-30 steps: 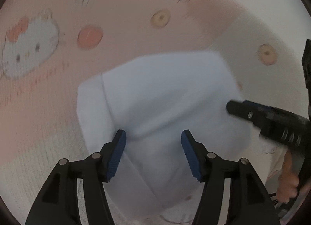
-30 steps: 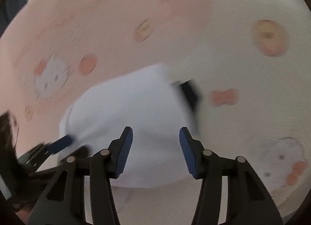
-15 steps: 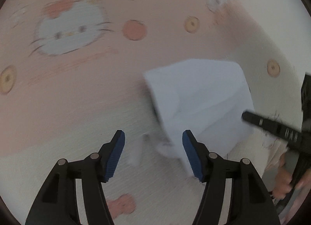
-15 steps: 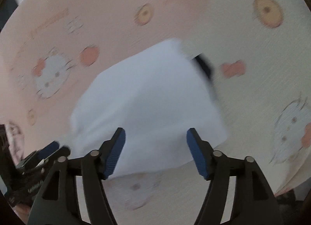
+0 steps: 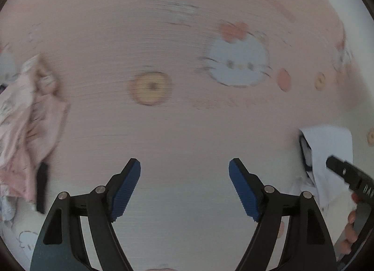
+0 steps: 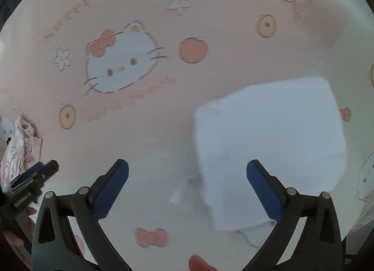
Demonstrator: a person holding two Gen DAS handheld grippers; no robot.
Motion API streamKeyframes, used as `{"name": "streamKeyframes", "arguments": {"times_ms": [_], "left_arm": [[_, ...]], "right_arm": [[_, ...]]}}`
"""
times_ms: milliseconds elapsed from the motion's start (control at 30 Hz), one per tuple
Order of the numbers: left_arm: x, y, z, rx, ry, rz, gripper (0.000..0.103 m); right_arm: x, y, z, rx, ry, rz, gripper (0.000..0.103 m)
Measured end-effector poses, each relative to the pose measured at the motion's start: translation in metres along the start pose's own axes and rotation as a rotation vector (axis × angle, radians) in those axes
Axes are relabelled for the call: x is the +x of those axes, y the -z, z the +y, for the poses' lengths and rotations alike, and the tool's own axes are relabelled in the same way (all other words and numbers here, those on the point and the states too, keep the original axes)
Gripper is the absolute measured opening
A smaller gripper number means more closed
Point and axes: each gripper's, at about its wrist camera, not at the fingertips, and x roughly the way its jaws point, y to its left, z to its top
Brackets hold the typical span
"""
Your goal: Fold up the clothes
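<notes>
The folded white garment (image 6: 268, 144) lies flat on the pink and cream cartoon-cat bedsheet (image 6: 163, 112), a neat rectangular packet on the cream band of the print, just below where the pink part ends. The right gripper (image 6: 187, 186) hangs above the sheet at the garment's near left corner, its jaws opening and standing wide; the right blue pad (image 6: 263, 189) sits over the white cloth's lower edge while the left pad is over bare sheet, and neither presses on anything, so it holds nothing. The left gripper (image 5: 184, 189) is well off to the left of the garment, over bare sheet, its jaws also opening wide with nothing between them. From the left gripper's camera the white garment (image 5: 327, 154) shows only at the far right edge, with a dark edge along its left side, and the black tip of the right gripper crosses in front of it, a hand (image 5: 350, 231) gripping its handle below. From the right camera the left gripper's black tip pokes in at the lower left, far from the white garment. A crumpled pink garment (image 5: 25, 130) with a small print lies in a heap at the far left of the sheet, well apart from the folded one, with a dark strip at its lower edge that is too blurred to make out.
</notes>
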Motion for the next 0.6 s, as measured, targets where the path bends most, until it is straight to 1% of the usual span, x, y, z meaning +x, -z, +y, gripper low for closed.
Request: {"name": "streamKeyframes", "arguments": {"times_ms": [133, 233, 300, 367, 433, 500, 600], "left_arm": [[-0.021, 0.000, 0.035, -0.053, -0.048, -0.030, 0.080], [-0.052, 0.010, 0.052, -0.067, -0.068, -0.061, 0.081], [-0.082, 0.021, 0.060, -0.065, -0.089, -0.112, 0.081], [-0.113, 0.032, 0.066, -0.046, -0.101, -0.167, 0.081], [-0.141, 0.045, 0.070, -0.030, -0.081, -0.187, 0.081], [-0.169, 0.063, 0.072, -0.023, -0.060, -0.190, 0.081], [-0.202, 0.090, 0.073, -0.012, -0.047, -0.188, 0.081]], "right_arm": [[-0.005, 0.016, 0.038, -0.039, 0.007, -0.011, 0.102], [-0.016, 0.031, 0.061, -0.023, -0.043, 0.006, 0.102], [-0.027, 0.044, 0.075, -0.013, -0.065, 0.015, 0.102], [-0.046, 0.062, 0.089, -0.035, -0.068, 0.020, 0.102], [-0.068, 0.078, 0.101, -0.068, -0.052, 0.014, 0.102], [-0.096, 0.096, 0.105, -0.064, -0.034, -0.002, 0.102], [-0.142, 0.122, 0.107, -0.063, -0.063, -0.025, 0.102]]}}
